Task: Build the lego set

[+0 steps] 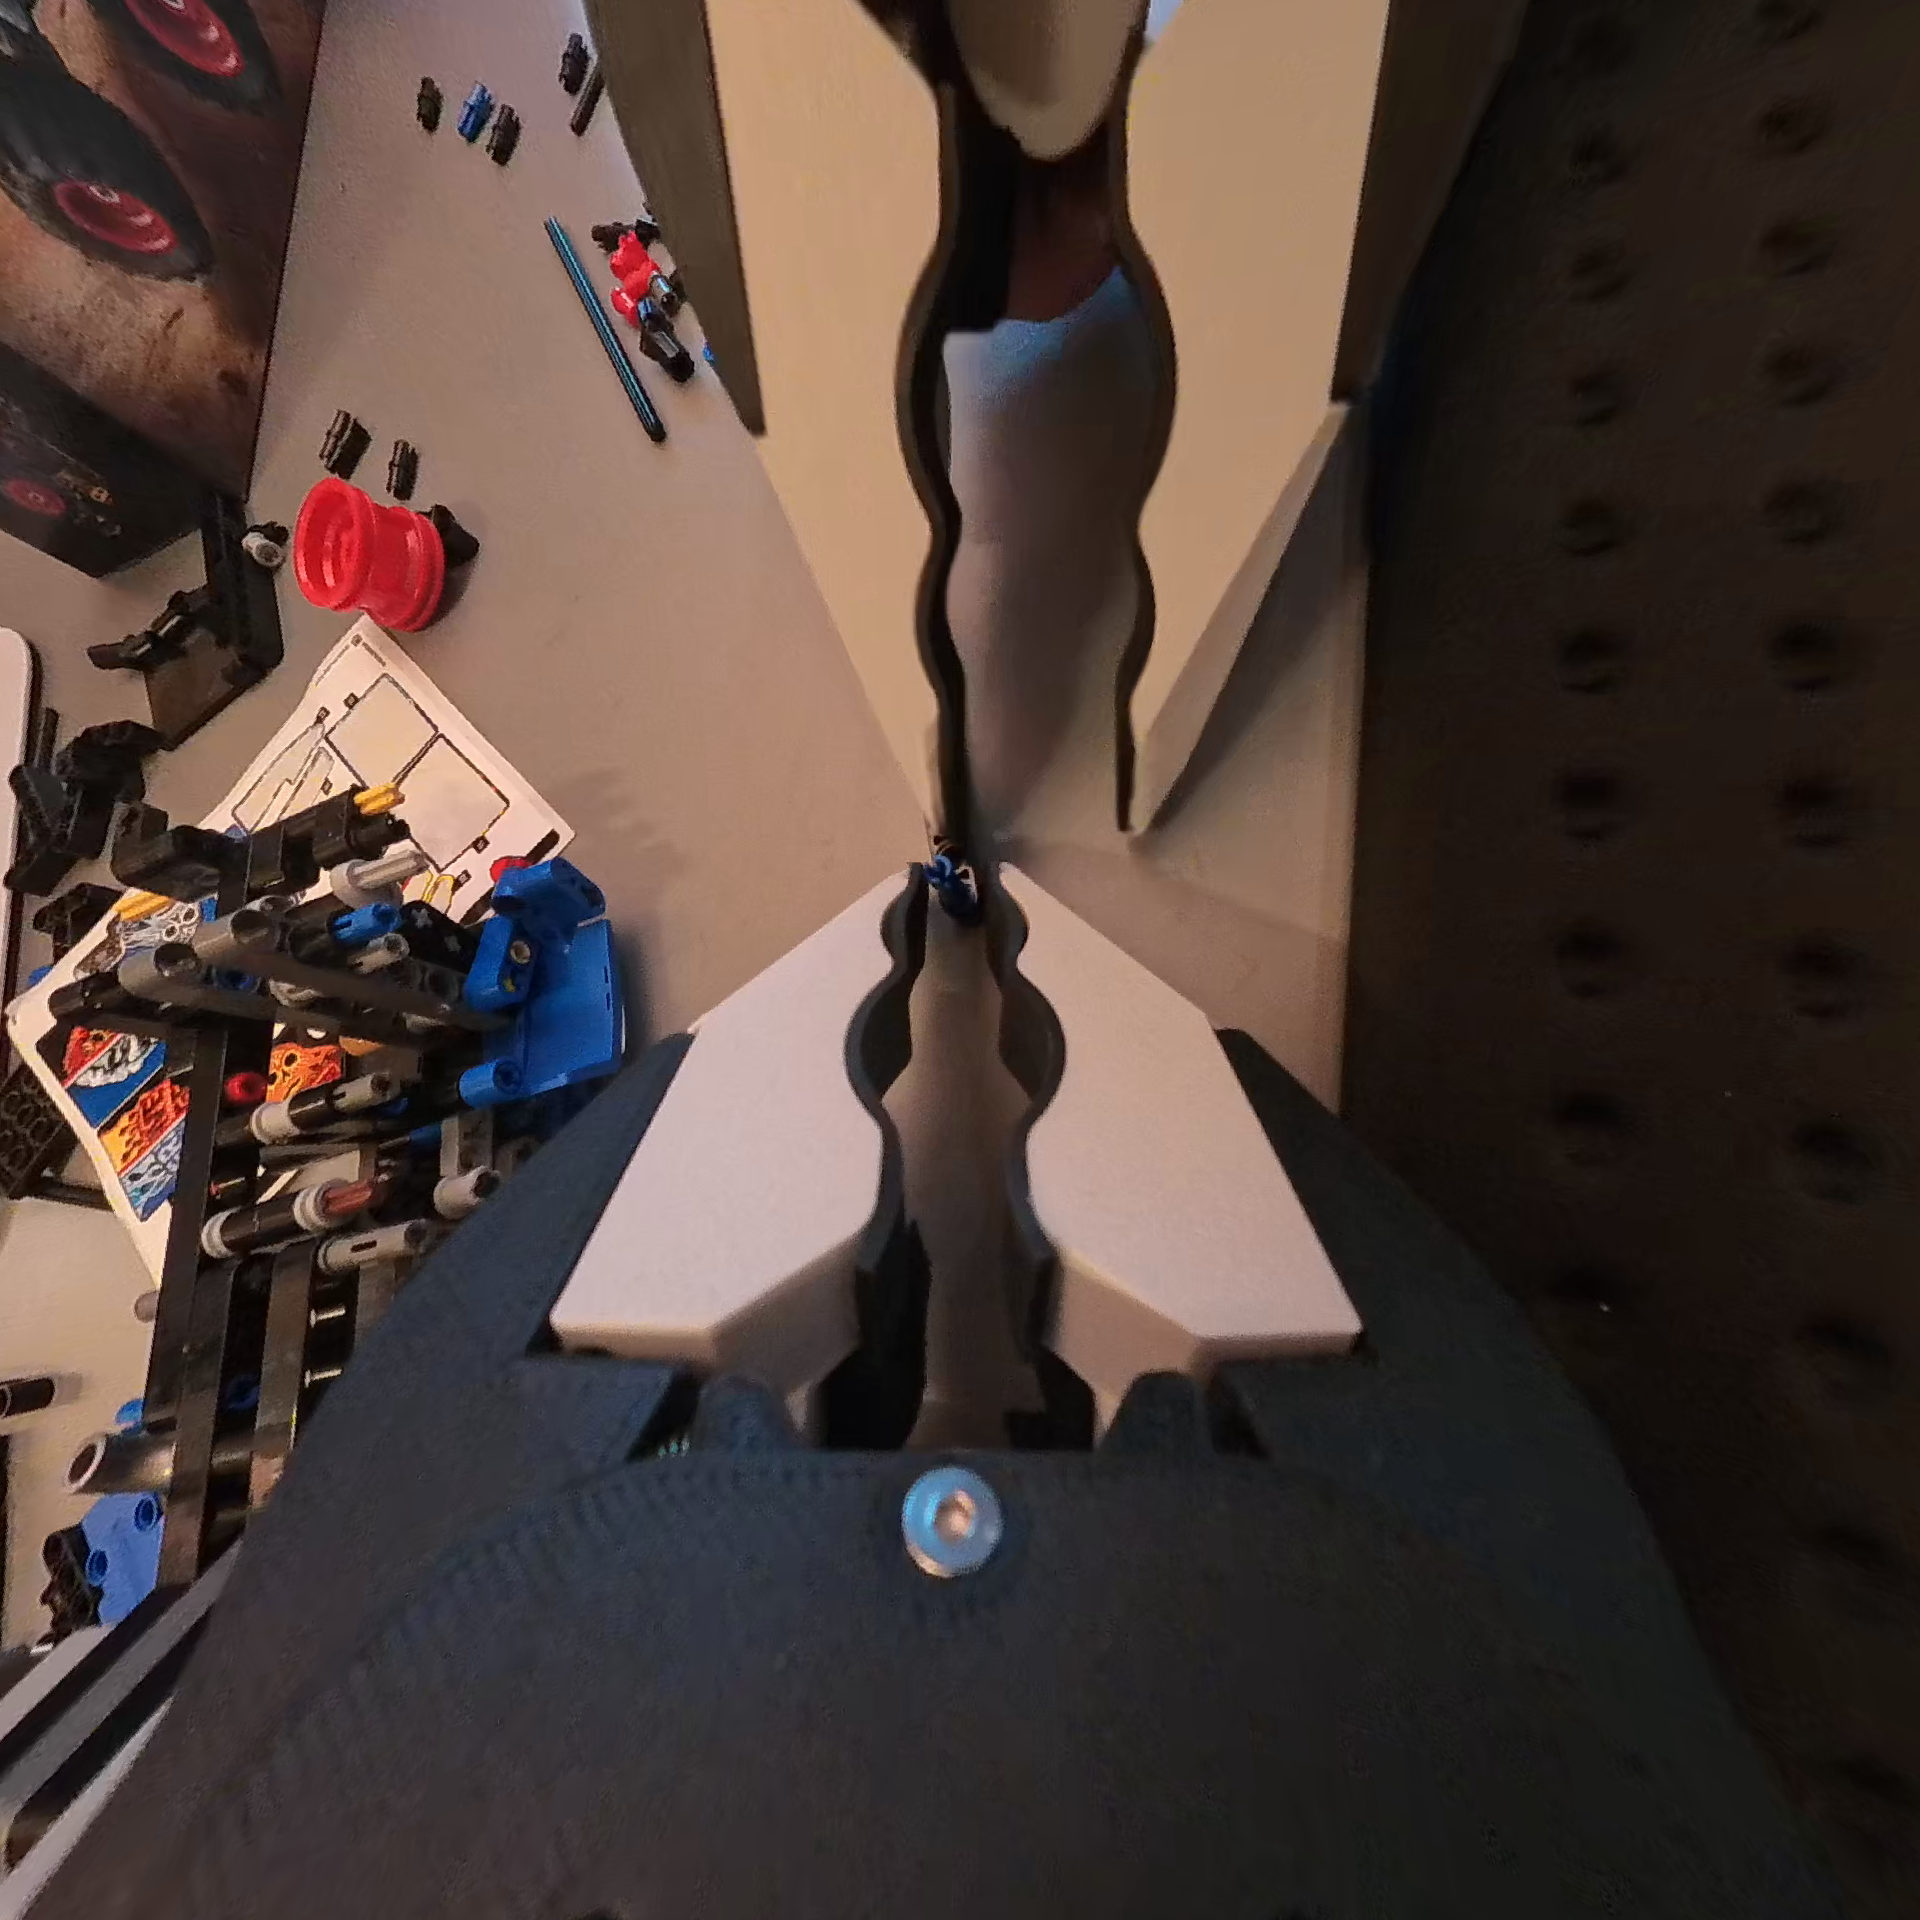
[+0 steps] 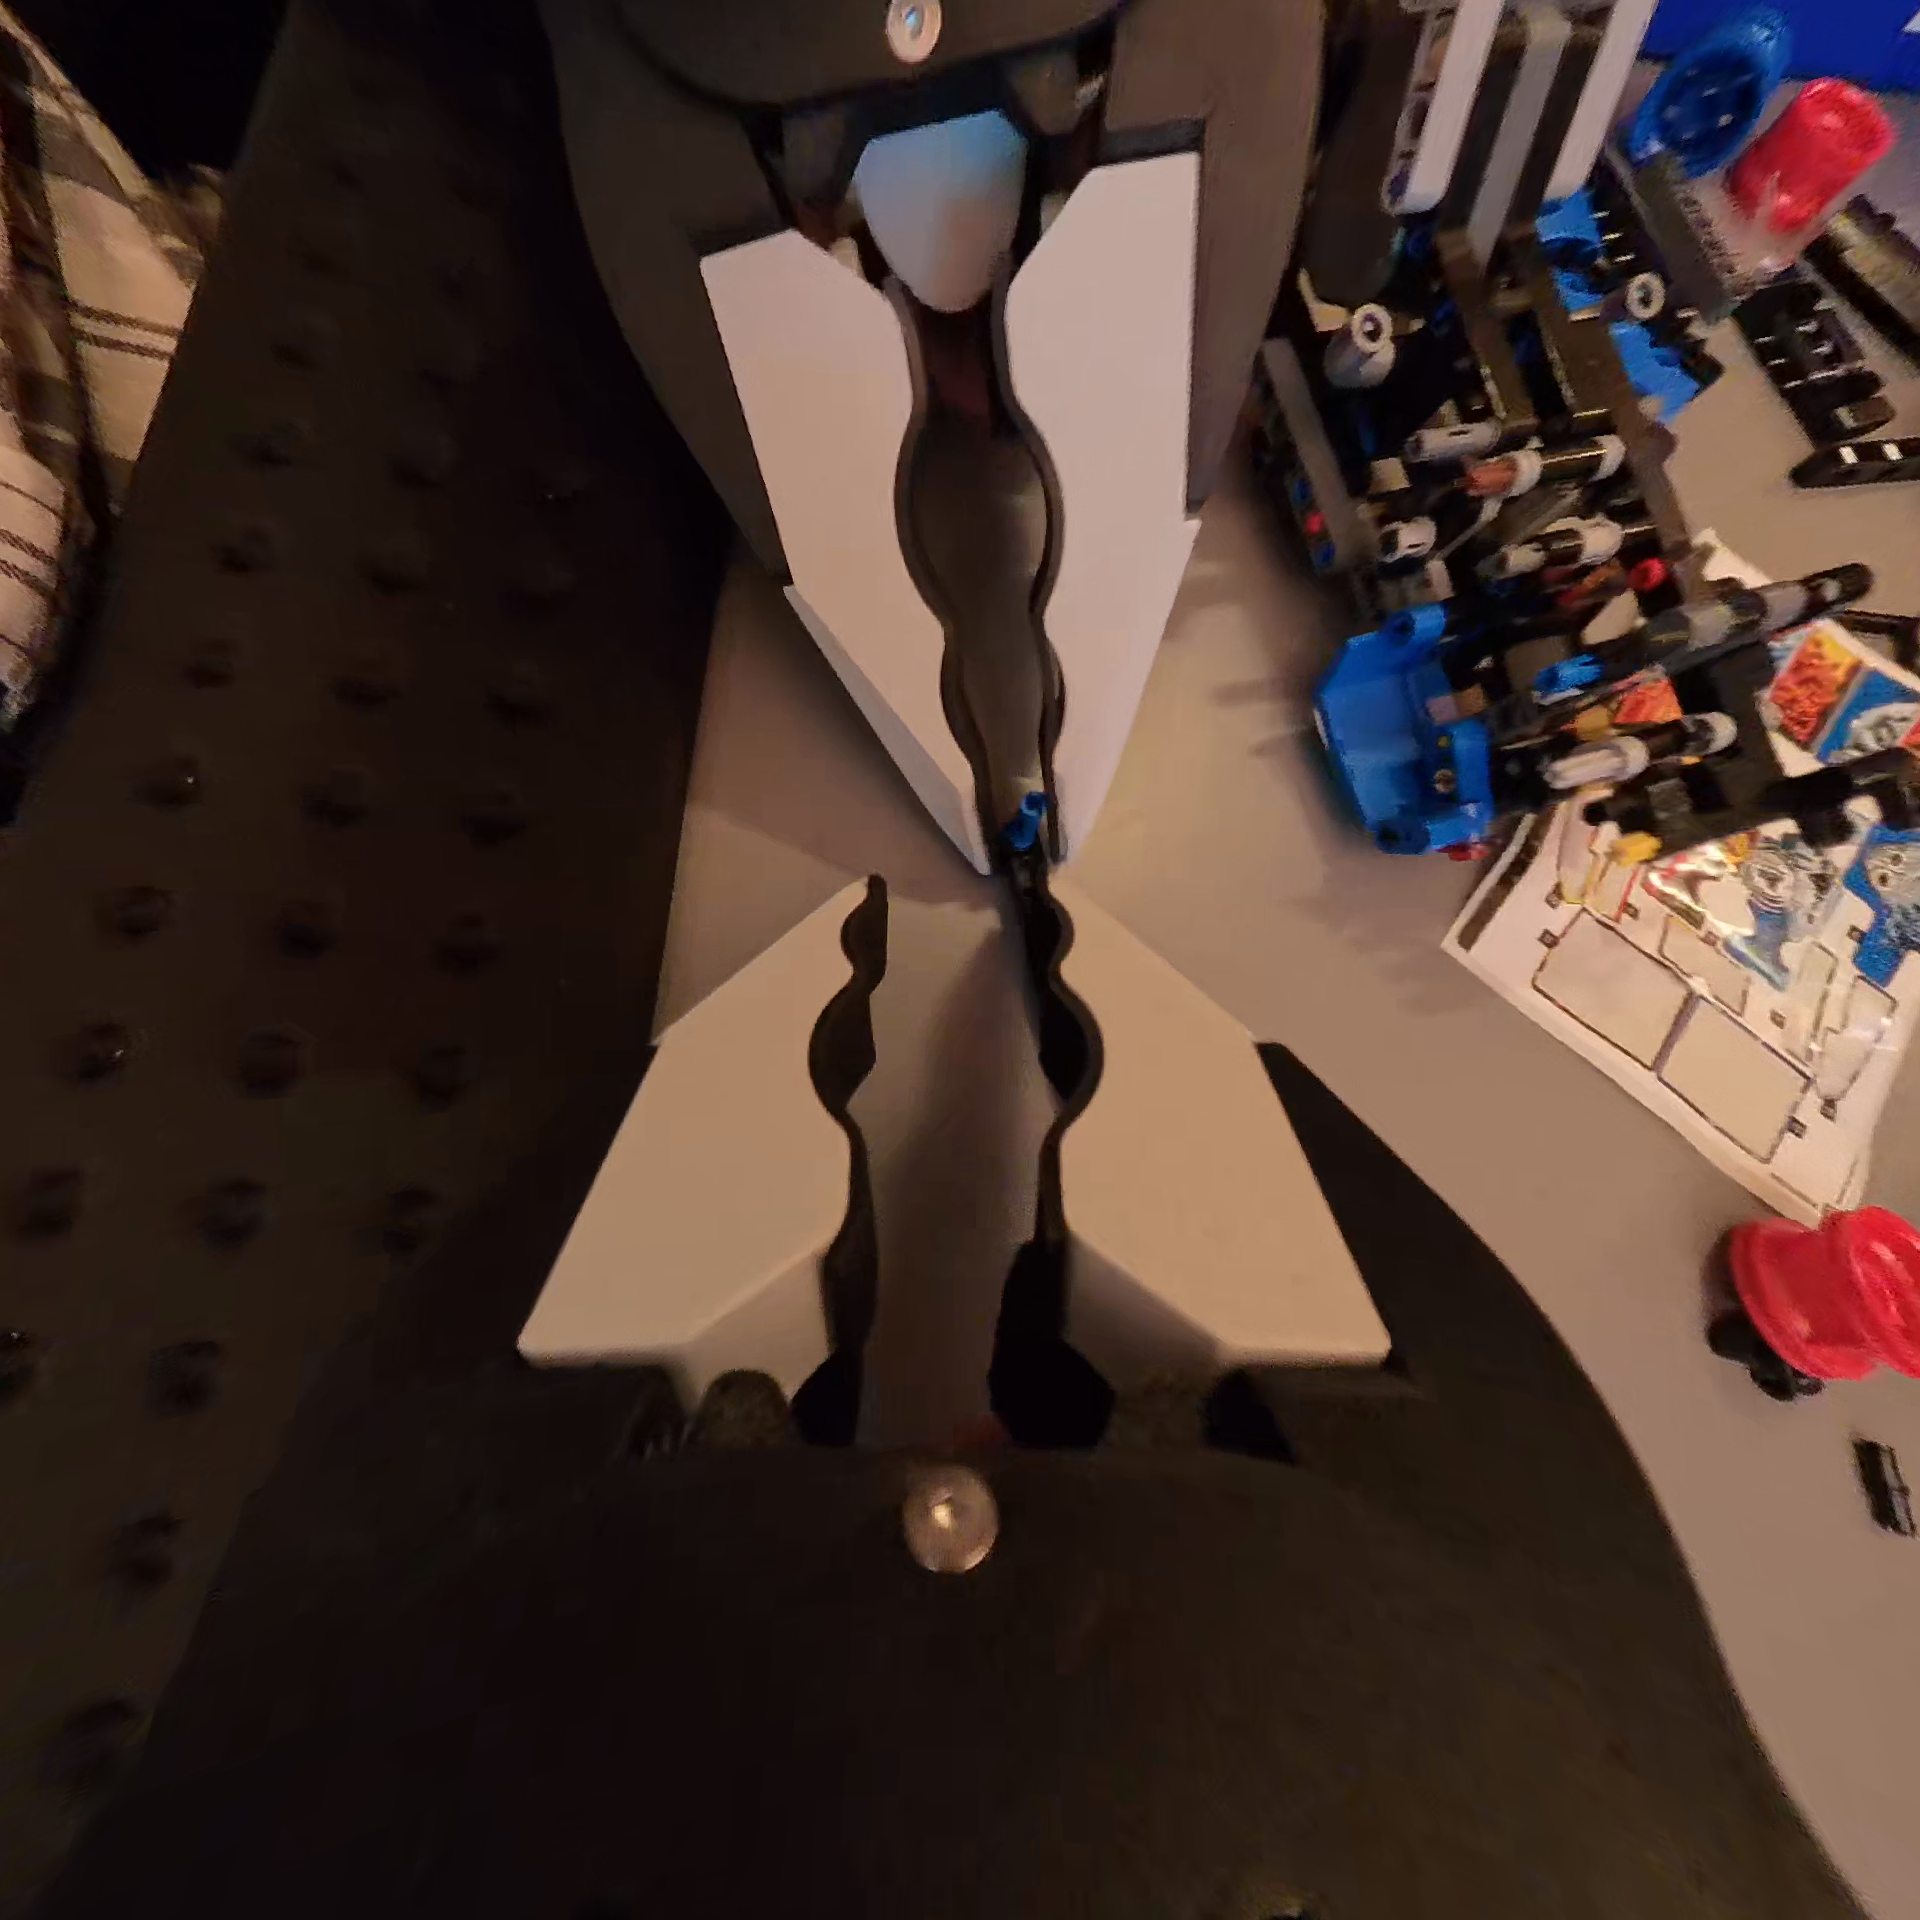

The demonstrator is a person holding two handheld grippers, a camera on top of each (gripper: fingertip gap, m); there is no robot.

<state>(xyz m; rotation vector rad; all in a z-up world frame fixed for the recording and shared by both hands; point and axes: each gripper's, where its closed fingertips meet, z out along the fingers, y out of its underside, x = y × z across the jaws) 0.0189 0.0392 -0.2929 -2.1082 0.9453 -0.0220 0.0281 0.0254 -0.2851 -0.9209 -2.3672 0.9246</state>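
Grey matte tabletop [image 1: 665, 644] is carrying scattered plastic parts beside a dark dimpled foam mat [image 1: 1662, 935]. Tip to tip, two grippers are meeting at the mat's edge. Between them a tiny blue peg [image 1: 951, 883] is sitting: the left gripper [image 1: 961, 894] is pinching it with wavy-edged white fingers, while the right gripper [image 2: 961, 914] is standing slightly spread, one finger touching the peg. Away from the mat, a half-built black-and-blue lego chassis [image 1: 312, 1039] is lying on a glossy sticker sheet [image 2: 1714, 987], near a ribbed red wheel hub [image 1: 369, 556].

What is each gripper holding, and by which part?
The left gripper pinches a small blue pin at its tips. The right gripper is open, one finger beside the pin.
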